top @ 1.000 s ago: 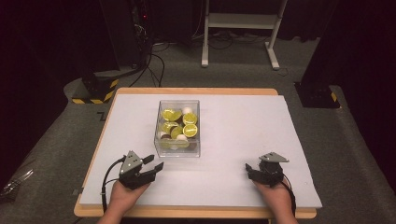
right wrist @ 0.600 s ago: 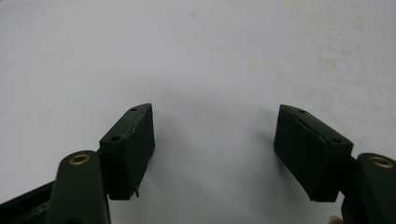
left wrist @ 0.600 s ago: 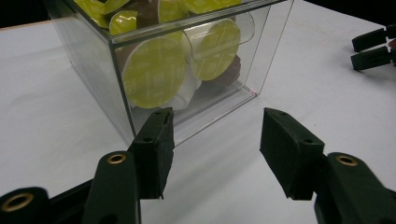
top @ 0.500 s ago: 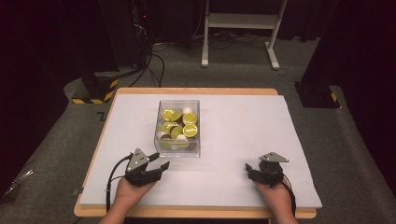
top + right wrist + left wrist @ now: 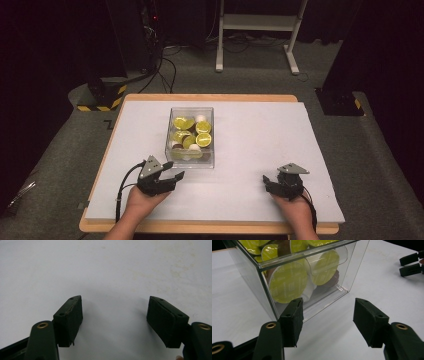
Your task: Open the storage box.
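Since a second ago, the left gripper (image 5: 172, 176) is being carried a little closer to the clear plastic box (image 5: 190, 159) of coffee capsules (image 5: 203, 140), and its jaws have just been opening, with nothing between them; they are being held fairly wide, short of the box's near corner. The right gripper (image 5: 269, 183) is being kept where it was, well to the right of the box near the front edge of the white table (image 5: 260, 135), its jaws (image 5: 113, 322) also being held apart over bare tabletop, nothing gripped.

The box is standing just beyond the left gripper, near the middle of the table, with yellow-green foil lids (image 5: 288, 282) being pressed against its near wall.

Trouble is being risked at that corner: if the left gripper is pushed on at this height, a pad (image 5: 293, 320) could be driven into the thin wall, and the light box could be shoved or tipped, with capsules being spilled. A grip on the smooth clear wall could also be lost, by this reading.

Much is being hidden. How many capsules lie beneath the top layer cannot be told, the lettering on the lids is too small to be read, and whether the box carries a lid cannot be made out. Brown and white capsule bodies are being glimpsed between the lids.
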Motion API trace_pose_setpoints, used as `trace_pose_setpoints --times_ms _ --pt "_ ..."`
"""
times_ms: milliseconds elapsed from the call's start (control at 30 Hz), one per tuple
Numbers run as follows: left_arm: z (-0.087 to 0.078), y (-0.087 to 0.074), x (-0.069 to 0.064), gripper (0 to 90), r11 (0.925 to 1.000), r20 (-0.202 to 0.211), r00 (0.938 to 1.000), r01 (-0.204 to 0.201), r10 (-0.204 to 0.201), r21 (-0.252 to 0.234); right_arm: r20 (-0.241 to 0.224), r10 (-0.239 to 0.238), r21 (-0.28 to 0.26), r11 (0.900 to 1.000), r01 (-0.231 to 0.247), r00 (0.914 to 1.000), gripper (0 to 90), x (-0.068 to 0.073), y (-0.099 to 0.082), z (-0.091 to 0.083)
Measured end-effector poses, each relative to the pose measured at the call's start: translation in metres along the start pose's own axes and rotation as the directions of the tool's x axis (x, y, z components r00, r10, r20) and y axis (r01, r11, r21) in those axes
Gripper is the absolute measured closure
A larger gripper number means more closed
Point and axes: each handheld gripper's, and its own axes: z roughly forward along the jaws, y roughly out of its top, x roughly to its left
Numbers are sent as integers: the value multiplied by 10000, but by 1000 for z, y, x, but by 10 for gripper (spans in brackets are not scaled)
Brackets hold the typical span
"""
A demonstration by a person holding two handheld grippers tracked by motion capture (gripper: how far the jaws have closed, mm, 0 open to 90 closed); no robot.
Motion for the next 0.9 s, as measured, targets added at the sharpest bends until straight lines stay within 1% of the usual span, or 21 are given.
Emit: trace_pose_setpoints --times_ms 33,67,100,133,167,200,233,300,400,467,533,567,700,767,833,867,900 --pt "1 1 0 414 10000 24 10000 -32 32 29 1 0 1 10000 0 10000 290 0 0 0" --pt "2 2 -1 414 10000 24 10000 33 -33 -37 0 2 1 10000 -2 10000 289 0 0 0" --pt "1 2 1 417 10000 55 10000 -35 35 11 0 0 0 10000 0 10000 289 0 0 0" --pt "2 3 2 422 10000 68 10000 51 -51 -8 -1 2 1 10000 -2 10000 290 0 0 0" --pt "3 4 2 423 9996 91 9996 269 -268 -89 -2 -1 -1 10000 1 10000 289 0 0 0" --pt "4 4 3 423 9996 115 9996 275 -275 -49 -1 2 0 10000 -2 10000 289 0 0 0" --pt "4 4 3 422 9992 144 9992 384 -382 -110 -1 1 0 10000 -1 10000 290 0 0 0" --pt "6 5 4 415 9991 174 9990 416 -414 -120 0 2 -1 10000 -2 10000 289 0 0 0" --pt "8 4 4 404 9994 173 9993 342 -341 -100 4 -8 -8 10000 8 10000 290 0 0 0" --pt "11 4 4 400 9990 151 9990 433 -431 -146 4 -8 -11 10000 8 10000 289 0 0 0" --pt "13 3 5 402 9985 64 9987 503 -502 -219 3 6 0 10000 -6 10000 290 0 0 0" --pt "14 4 6 405 9990 22 9992 407 -407 -161 1 -5 -9 10000 5 10000 289 0 0 0" --pt "18 4 9 424 9979 -100 9983 579 -582 -284 -11 -5 0 10000 5 10000 290 0 0 0" --pt "18 4 10 428 9986 -79 9990 447 -449 -265 -4 -20 -13 10000 20 10000 289 0 0 0" --pt "20 4 11 431 9979 -77 9984 548 -551 -355 -10 -6 -3 10000 6 10000 289 0 0 0" --pt "20 5 11 431 9966 -67 9977 673 -677 -472 -10 -9 -2 10000 9 10000 289 0 0 0" --pt "20 5 11 431 9965 -57 9976 684 -688 -489 -11 -25 -8 10000 25 10000 290 0 0 0"
